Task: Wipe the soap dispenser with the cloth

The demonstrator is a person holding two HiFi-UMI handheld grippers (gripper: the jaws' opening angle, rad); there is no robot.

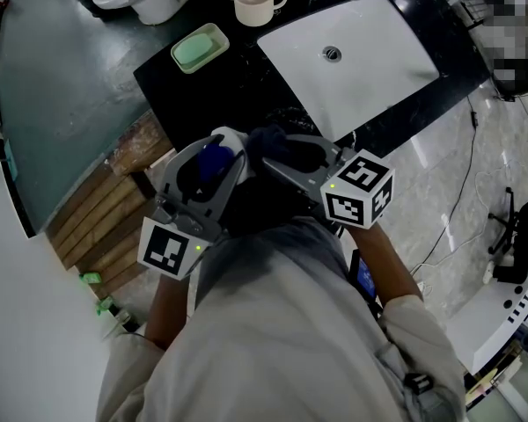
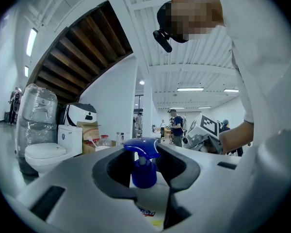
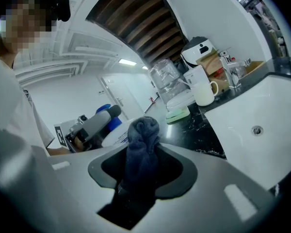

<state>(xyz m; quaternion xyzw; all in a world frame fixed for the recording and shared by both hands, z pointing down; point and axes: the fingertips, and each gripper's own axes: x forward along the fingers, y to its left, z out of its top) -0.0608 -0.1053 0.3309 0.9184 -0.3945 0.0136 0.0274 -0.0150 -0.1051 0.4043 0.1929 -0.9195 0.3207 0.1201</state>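
The left claw (image 2: 144, 154) clamps the soap dispenser (image 2: 144, 174), long axis upright and blue pump end up, above the near edge of the table (image 1: 246, 64), while the right claw (image 3: 143, 152) grips the bunched dark cloth (image 3: 141, 139) near it.

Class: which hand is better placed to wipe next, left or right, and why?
Right: the right tongs grip the cloth, beside the dispenser that the left tongs hold.
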